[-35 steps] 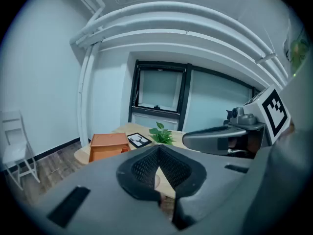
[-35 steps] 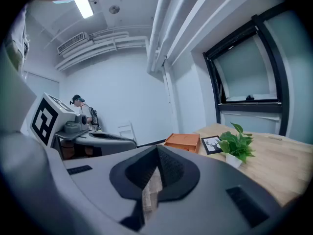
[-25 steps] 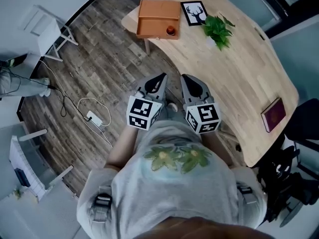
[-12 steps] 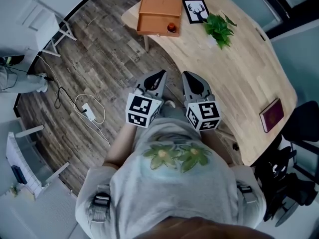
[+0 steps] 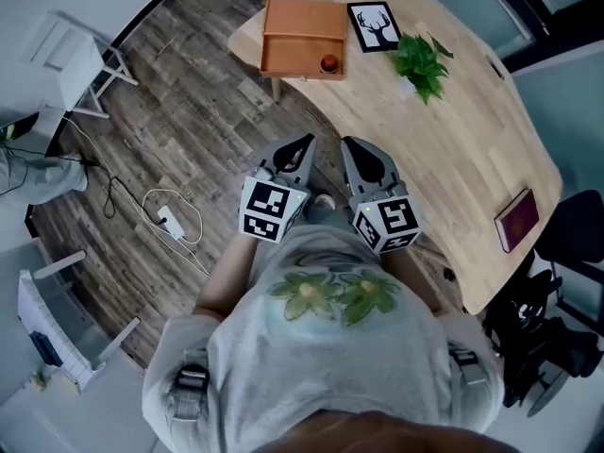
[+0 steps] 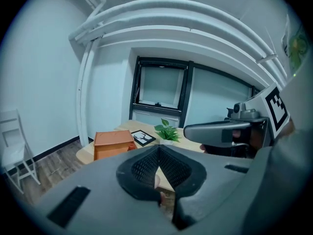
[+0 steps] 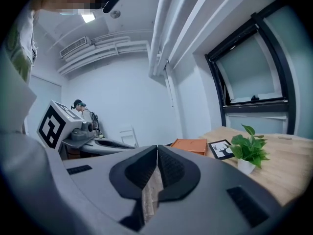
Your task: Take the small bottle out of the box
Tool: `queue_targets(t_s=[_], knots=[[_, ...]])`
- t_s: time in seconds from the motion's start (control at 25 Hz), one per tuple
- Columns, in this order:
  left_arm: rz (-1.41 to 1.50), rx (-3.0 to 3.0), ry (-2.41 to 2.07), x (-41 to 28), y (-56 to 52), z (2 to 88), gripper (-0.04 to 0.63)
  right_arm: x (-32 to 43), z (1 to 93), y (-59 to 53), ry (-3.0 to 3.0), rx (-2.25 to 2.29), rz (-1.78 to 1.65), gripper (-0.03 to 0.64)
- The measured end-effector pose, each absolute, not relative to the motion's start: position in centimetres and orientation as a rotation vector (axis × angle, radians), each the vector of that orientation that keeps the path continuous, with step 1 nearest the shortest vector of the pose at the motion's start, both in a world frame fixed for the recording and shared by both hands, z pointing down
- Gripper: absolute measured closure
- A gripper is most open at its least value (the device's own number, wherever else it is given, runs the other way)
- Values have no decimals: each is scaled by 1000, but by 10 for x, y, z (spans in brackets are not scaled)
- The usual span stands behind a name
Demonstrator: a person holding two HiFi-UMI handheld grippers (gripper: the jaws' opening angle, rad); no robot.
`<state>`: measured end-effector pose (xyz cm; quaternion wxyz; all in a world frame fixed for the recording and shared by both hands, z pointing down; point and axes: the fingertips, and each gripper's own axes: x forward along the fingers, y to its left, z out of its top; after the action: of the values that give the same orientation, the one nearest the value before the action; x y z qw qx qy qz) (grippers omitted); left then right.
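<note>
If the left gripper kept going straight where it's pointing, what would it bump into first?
Probably the wooden table, at its near edge close to the orange box. The left gripper aims that way, with only floor between. Depth is hard to judge, so I'm not certain.

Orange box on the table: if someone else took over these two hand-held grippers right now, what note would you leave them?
Left gripper: jaws shut, empty, held in front of the person's chest, well short of the box.
Right gripper: shut and empty too, beside the left one.
Box: open-topped, at the far end of the table.
Small bottle: inside the box, in a corner on the person's side.
Done: nothing yet.
Left: reach in, grip the bottle, lift it out.
</note>
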<state>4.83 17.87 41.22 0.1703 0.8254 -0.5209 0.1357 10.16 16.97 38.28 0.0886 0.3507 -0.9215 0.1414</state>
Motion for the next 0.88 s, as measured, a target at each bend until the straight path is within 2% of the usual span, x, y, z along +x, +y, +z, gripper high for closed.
queue_targets(t_s=[0.44,0.88], knots=[[367,2349,-1430,-1,115,411,588,51,394,113,-2683,1045,420,607],[392,2349,-1349,-27,70,424,588,32,411,63,-2598,1093,429,606]])
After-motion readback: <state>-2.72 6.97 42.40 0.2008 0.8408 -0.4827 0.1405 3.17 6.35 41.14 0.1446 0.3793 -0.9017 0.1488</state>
